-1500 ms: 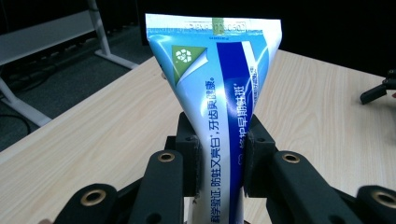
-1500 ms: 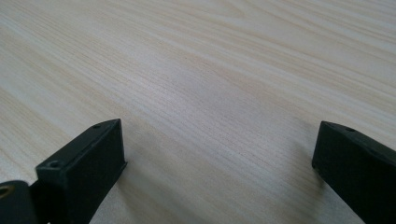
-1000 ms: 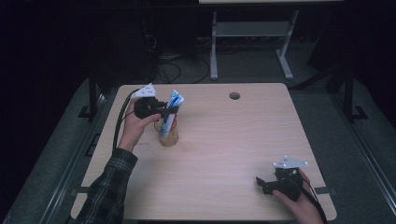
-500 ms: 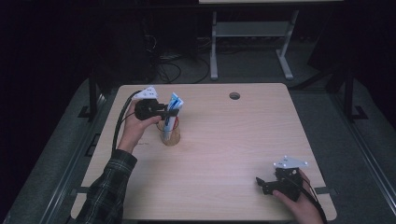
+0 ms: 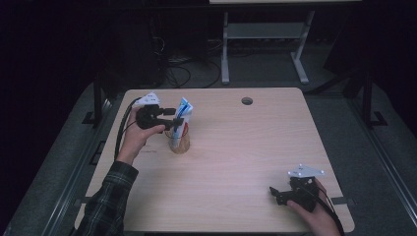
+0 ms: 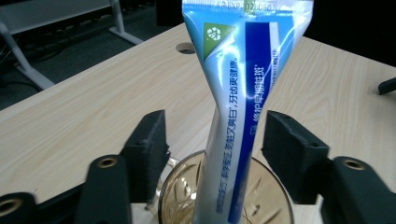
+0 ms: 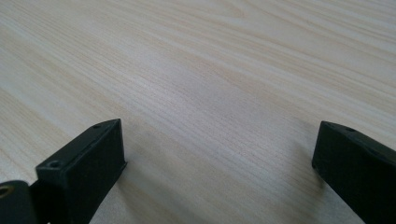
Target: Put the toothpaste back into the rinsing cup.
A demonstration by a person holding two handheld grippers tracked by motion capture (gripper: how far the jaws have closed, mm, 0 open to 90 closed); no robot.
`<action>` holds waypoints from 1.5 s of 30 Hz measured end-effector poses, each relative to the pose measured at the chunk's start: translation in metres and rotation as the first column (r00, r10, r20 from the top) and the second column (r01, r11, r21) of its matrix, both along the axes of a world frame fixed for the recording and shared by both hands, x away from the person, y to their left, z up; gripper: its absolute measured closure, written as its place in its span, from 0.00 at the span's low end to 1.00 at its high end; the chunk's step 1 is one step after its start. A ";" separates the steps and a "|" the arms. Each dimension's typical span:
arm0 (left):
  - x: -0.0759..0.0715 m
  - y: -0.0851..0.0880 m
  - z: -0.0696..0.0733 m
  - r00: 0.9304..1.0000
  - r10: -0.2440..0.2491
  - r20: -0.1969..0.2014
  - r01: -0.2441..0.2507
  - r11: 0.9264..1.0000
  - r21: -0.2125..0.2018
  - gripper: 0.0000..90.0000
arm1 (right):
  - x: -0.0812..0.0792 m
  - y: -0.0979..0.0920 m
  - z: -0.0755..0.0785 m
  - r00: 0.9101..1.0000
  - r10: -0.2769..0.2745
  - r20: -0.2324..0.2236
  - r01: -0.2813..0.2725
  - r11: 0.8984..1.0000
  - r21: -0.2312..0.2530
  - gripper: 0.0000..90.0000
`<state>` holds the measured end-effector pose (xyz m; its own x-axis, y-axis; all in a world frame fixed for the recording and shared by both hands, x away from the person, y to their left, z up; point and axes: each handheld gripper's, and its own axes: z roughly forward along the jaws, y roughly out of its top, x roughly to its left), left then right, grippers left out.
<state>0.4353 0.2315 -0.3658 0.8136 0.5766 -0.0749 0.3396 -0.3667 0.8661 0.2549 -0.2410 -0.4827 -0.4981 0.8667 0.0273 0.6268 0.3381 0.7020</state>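
Item one: a pale wood-grain rectangular table (image 5: 236,162) with a round cable hole (image 5: 247,101) near its far edge, standing in a dark room.

Item two: a clear amber-tinted drinking glass (image 5: 180,142), upright on the left half of the table, toward the far side. In the left gripper view its ribbed rim and inside (image 6: 187,186) show between the jaws.

Item three: a blue and white plastic toothpaste tube (image 5: 182,118) with printed lettering and a green recycling mark, standing in the glass, crimped flat end up, leaning a little. The left gripper view shows its body (image 6: 238,116) rising out of the glass.

Item four: the left gripper (image 5: 173,118), black, held in the person's left hand (image 5: 135,137), plaid sleeve behind. It points right toward the tube. Its jaws sit one on each side of the tube, spread wide, with a clear gap to the tube on both sides; nothing is gripped.

Item five: the right gripper (image 5: 275,194), black with a grey plate on top, held in the right hand (image 5: 314,211) at the near right corner, low over bare tabletop. Its jaws stand wide apart and hold nothing.
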 end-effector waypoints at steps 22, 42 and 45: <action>-0.053 0.037 0.002 0.991 0.134 -0.027 -0.133 0.990 0.044 0.25 | 0.000 0.000 0.000 1.000 0.000 0.000 0.000 1.000 0.000 0.02; -0.110 0.051 -0.027 0.983 0.178 -0.043 -0.172 0.979 0.112 0.22 | 0.000 0.000 0.000 1.000 0.000 0.000 0.000 1.000 0.000 0.02; -0.116 0.055 -0.033 0.981 0.188 -0.051 -0.180 0.976 0.123 0.22 | 0.000 0.000 0.000 1.000 0.000 0.001 0.000 1.000 0.000 0.02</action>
